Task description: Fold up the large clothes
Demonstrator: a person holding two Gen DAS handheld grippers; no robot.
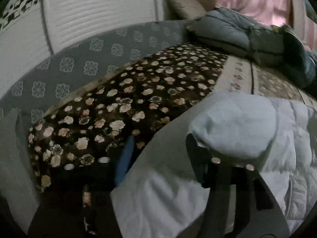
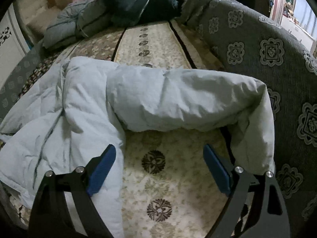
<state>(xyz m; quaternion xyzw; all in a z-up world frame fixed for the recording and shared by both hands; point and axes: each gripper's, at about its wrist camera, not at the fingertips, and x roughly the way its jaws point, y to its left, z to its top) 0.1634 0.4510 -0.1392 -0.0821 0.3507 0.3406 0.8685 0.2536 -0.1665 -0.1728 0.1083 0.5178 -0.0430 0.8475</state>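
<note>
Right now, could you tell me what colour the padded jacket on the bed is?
The padded jacket is pale blue, clearest in the right wrist view.

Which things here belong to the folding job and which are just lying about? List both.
Job:
- pale blue padded jacket, sleeve laid across
- left gripper
- right gripper, open over the bed cover

Lying about:
- grey-blue bedding pile
- dark navy padded garment
- dark floral blanket
- grey patterned sofa back
</note>
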